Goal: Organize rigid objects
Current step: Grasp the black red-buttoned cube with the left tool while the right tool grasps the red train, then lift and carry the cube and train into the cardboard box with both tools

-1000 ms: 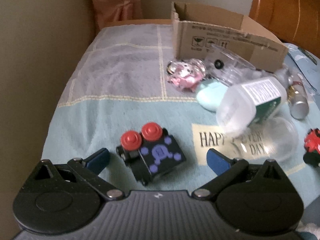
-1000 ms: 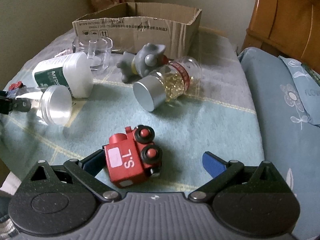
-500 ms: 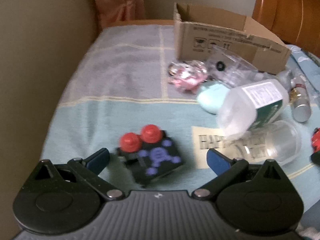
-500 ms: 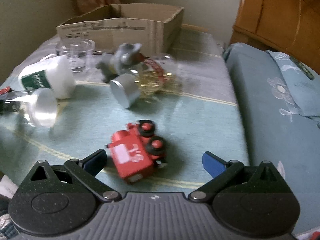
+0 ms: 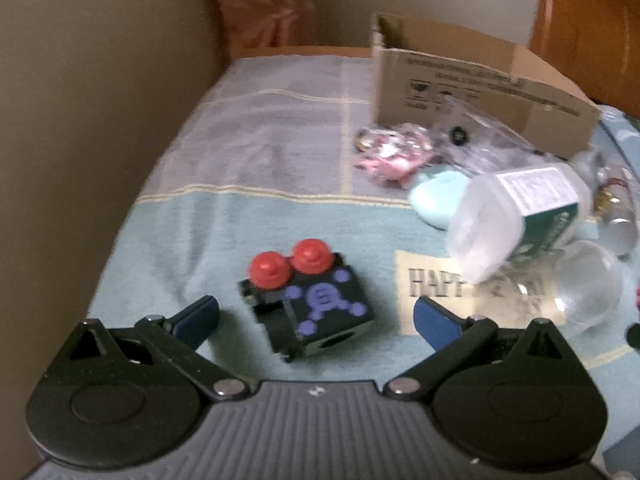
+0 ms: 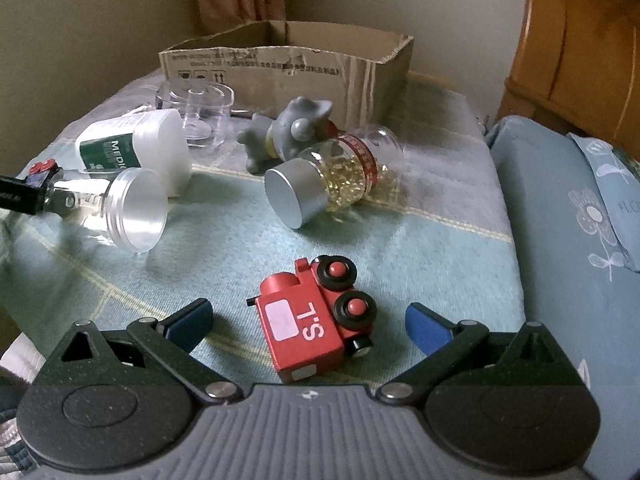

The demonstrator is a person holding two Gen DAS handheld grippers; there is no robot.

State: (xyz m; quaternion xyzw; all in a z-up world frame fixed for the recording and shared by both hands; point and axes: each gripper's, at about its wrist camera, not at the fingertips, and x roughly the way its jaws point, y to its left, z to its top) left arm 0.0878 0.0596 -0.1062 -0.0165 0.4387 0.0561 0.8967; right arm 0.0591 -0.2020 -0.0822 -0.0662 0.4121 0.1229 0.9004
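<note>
A black toy block with red wheels and purple dots lies on the bed between the blue fingertips of my open left gripper, apart from both pads. A red toy train car lies on its side between the fingertips of my open right gripper, untouched. An open cardboard box stands at the back; it also shows in the left wrist view.
A white bottle with a green label, a clear plastic jar, a capsule jar with a silver lid, a grey toy figure and a clear cup lie on the bed. A pillow lies at the right. A wall runs along the left.
Both grippers have shifted slightly over their toys. The red train car now sits more centred between the right fingertips. Both grippers stay open.
</note>
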